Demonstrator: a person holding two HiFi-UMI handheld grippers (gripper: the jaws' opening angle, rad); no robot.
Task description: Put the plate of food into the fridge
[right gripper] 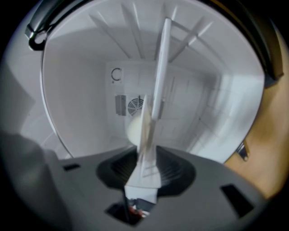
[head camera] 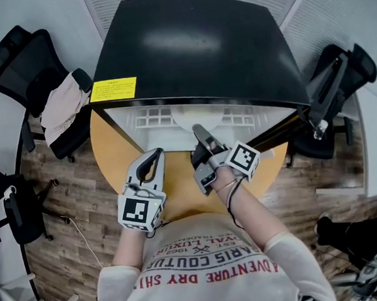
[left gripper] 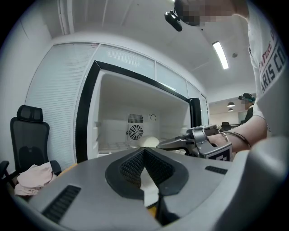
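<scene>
A small fridge (head camera: pixel 192 41) with a black top stands on the far half of the round wooden bench (head camera: pixel 110 153), its front open toward the person and its white inside showing. The plate (head camera: pixel 187 118) lies inside on the fridge floor, just behind the middle of the front opening, and a pale round piece of food (left gripper: pixel 151 141) sits on it in front of the fan grille on the back wall. The right tool (head camera: pixel 200 134) reaches over the near part of the bench and into the opening, turned on its side (so the plate appears edge-on and upright in the right gripper view). Its jaws stand wide apart with the plate's near rim between them, and the pads are not pressing on it. The left tool (head camera: pixel 155 157) is held over the bench just left of the right one, outside the fridge and pointing toward the opening. Its jaw tips are together and it has hold of nothing. A yellow label (head camera: pixel 113 89) sits at the front left corner of the fridge top. Off the bench's left edge a black office chair (head camera: pixel 20 60) carries a pinkish cloth (head camera: pixel 63 106), and a second black chair (head camera: pixel 342 74) stands off the right edge.
</scene>
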